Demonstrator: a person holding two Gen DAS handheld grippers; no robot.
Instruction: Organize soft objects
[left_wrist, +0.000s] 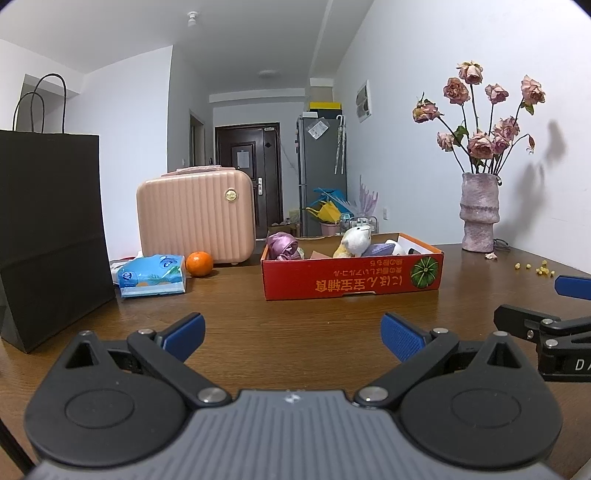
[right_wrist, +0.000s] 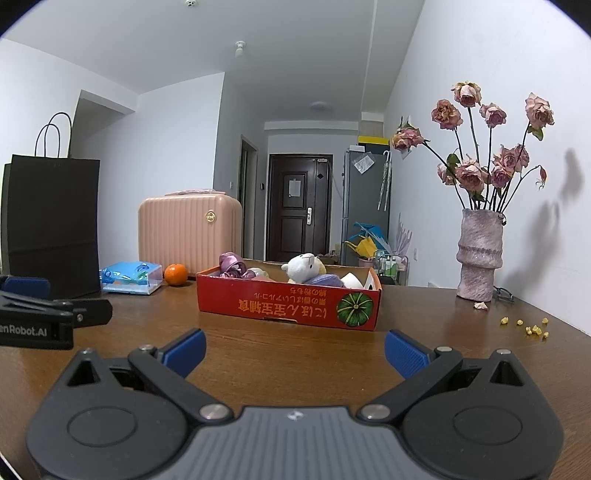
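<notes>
Box (left_wrist: 351, 275) w/ soft toys is sitting straight ahead of both units on worktop (left_wrist: 295, 325), long axis running crosswise to approach. Left hand-held gripper (left_wrist: 293, 334) and right hand-held gripper (right_wrist: 295, 350) are both hovering spread wide, pinching nothing. White plush (right_wrist: 304, 267) is lying inside, slightly R of center, so R unit seems nearer.

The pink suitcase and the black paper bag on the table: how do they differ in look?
The pink suitcase is ribbed, rounded at its corners and bears a gold round badge; the black paper bag is plain, flat-sided and sharp-edged. The bag stands taller, with thin cord handles; the suitcase has a pink top handle. Both stand upright on the wooden table.
</notes>
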